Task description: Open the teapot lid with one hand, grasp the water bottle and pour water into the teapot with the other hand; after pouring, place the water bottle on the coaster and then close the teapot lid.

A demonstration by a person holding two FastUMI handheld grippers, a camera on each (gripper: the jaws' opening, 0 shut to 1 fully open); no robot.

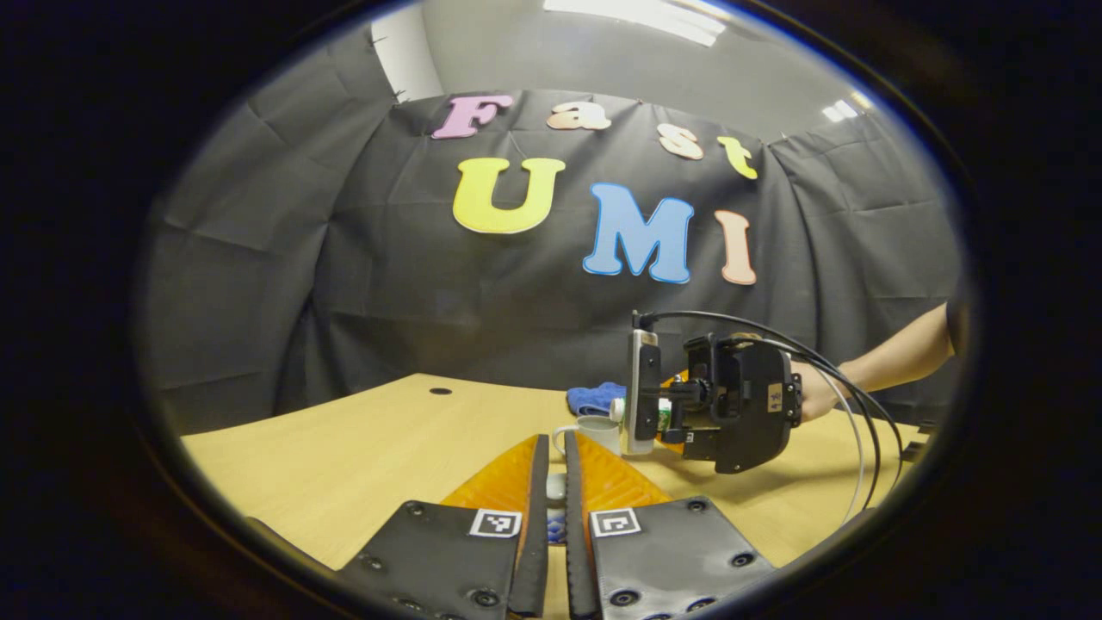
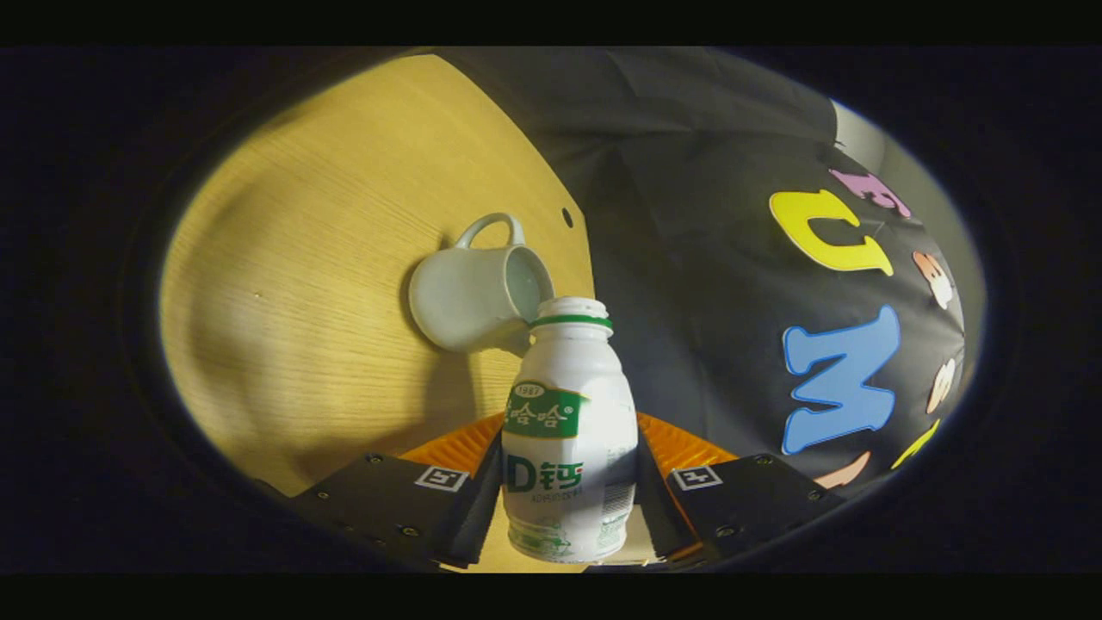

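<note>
The pour looks under way: the right gripper [image 2: 570,482] is clamped on the white plastic water bottle with green label [image 2: 568,448], tipped so its open mouth sits at the rim of the white ceramic teapot [image 2: 478,297], lid off. Setting the bottle down and closing the lid remain.

The left gripper [image 1: 555,491] has its fingers nearly together around something small and pale, probably the lid. At 2 o'clock, its view adds a blue cloth [image 1: 594,398] on the wooden worktop [image 1: 344,456].

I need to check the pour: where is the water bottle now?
In the right gripper view the water bottle is clamped between the right gripper's fingers, its open mouth beside the white teapot's rim above the wooden table.
</note>
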